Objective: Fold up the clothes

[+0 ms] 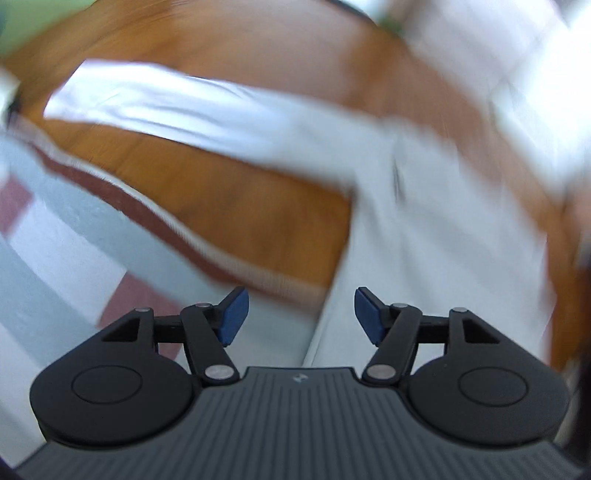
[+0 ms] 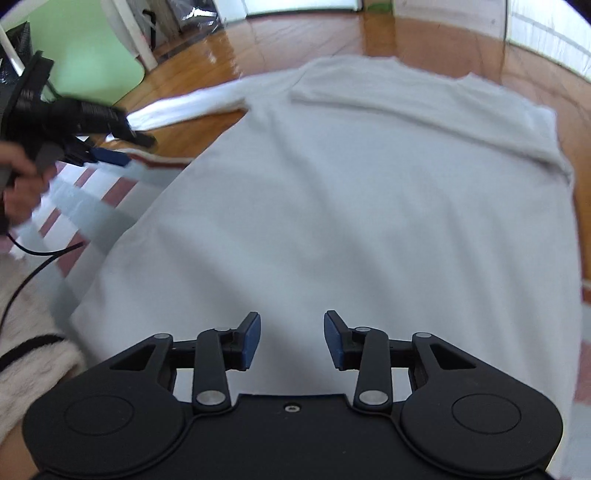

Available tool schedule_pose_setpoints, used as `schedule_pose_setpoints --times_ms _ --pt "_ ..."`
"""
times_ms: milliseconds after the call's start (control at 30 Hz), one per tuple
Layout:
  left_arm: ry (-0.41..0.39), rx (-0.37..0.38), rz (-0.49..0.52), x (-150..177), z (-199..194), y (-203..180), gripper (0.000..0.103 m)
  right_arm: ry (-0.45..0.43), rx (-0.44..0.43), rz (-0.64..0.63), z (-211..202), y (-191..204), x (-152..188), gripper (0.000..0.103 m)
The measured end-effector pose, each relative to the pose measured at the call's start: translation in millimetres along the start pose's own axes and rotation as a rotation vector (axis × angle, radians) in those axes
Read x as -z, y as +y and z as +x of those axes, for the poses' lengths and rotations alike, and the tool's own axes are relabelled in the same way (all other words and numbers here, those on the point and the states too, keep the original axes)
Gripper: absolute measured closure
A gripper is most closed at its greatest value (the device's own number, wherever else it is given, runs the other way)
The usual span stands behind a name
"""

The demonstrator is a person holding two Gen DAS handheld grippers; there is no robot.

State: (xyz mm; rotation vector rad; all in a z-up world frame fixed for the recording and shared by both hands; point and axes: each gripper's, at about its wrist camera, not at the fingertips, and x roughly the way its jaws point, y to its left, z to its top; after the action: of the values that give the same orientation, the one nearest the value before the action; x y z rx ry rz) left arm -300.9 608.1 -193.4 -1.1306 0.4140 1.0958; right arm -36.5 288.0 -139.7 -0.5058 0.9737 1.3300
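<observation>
Right hand-held gripper (image 2: 291,341) parted above white shirt (image 2: 351,206)

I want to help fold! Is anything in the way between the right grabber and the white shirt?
Nothing visible. The right gripper hangs open directly over the white shirt, with only bare cloth ahead of its fingers.

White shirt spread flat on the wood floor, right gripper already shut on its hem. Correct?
Not quite. The right gripper is open, hovering over the white shirt with nothing between its pads; the right wrist view shows it. The shirt does lie spread on the wood floor.
</observation>
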Motion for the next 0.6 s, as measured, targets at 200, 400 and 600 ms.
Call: schedule_pose_setpoints --times_ms 200,400,600 --pt "-0.177 -0.038 -0.255 -44.7 27.6 38.3 0.046 -0.029 0.066 0.064 19.0 -16.8 -22.1 0.06" --pt "-0.263 -0.154 -0.241 -67.5 47.2 56.2 0.043 -0.024 0.086 -0.126 17.9 4.3 -47.6 0.056" --pt "-0.349 -0.27 -0.227 -90.2 66.8 74.1 0.036 -0.046 0.304 -0.521 20.6 20.8 -54.1 0.044"
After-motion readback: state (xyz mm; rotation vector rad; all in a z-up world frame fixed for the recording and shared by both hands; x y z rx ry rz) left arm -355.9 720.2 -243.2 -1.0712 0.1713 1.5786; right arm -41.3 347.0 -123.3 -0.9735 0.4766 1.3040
